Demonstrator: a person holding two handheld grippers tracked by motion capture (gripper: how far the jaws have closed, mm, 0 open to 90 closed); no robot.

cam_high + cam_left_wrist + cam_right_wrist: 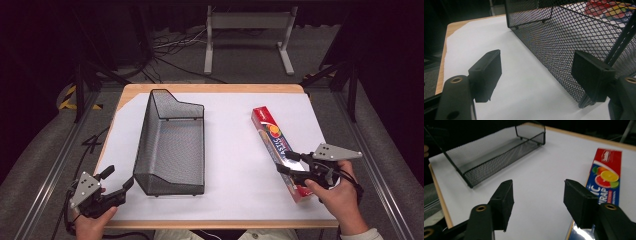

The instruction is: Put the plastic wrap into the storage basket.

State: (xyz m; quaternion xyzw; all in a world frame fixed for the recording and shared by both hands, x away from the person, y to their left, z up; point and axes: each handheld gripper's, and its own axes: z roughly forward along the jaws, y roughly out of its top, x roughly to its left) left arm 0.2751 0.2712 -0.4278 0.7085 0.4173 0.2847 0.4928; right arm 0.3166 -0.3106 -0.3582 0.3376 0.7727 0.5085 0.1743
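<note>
Wooden surface (210,88) covered by a white sheet (235,150), person at near edge with tongs in each hand. Black wire-mesh basket (170,145) sits left of center on the sheet, long axis running away from the person, empty inside, tall wall at far end, lower sloped front at near end. Red plastic-wrap box (277,150) with citrus print lies right of center, angled, far end toward the middle of the surface, near end toward the right hand. Basket and box well apart, bare sheet between. Left tongs (119,184) at near-left corner of the surface, jaws spread apart, nothing between them; the basket's near-left corner is just beside the inner jaw, touching or not cannot tell. In left gripper view the basket's mesh side (574,47) runs along the right jaw, white sheet between the jaws. Right tongs (288,163) over near half of the box, jaws released, wide apart, holding nothing. In right gripper view the box (607,173) lies past and under the right jaw, mostly outside the gap; sheet between jaws, basket (499,155) farther off upper left.
</note>
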